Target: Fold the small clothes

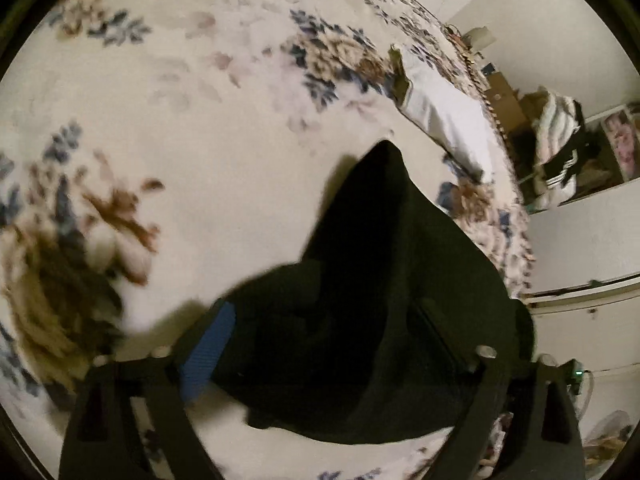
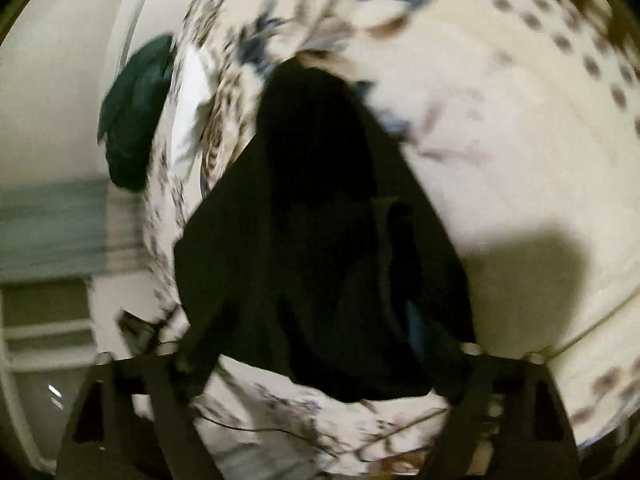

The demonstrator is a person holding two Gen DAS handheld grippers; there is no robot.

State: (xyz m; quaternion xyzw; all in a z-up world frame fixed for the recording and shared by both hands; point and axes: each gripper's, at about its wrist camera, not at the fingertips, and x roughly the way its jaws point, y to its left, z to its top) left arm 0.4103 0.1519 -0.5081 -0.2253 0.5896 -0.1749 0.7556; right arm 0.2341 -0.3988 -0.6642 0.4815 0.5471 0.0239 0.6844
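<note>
A black garment (image 1: 372, 300) lies crumpled on the floral bedspread (image 1: 192, 128), one corner pointing away from me. My left gripper (image 1: 320, 320) stands wide open around its near part. The blue pad of the left finger (image 1: 208, 352) shows bare beside the cloth, and the cloth drapes over the right finger. In the blurred right wrist view the same black garment (image 2: 320, 220) fills the space between the spread fingers of my right gripper (image 2: 316, 340). A bit of blue pad (image 2: 416, 328) shows at the right finger, half covered by cloth.
A white folded cloth (image 1: 444, 120) lies near the bed's far right edge. Beyond that edge stands a shelf with a striped pile of clothes (image 1: 556, 148). A dark green item (image 2: 136, 112) sits at the bed's left edge. A thin cable (image 2: 280, 428) runs over the bedspread (image 2: 540, 140).
</note>
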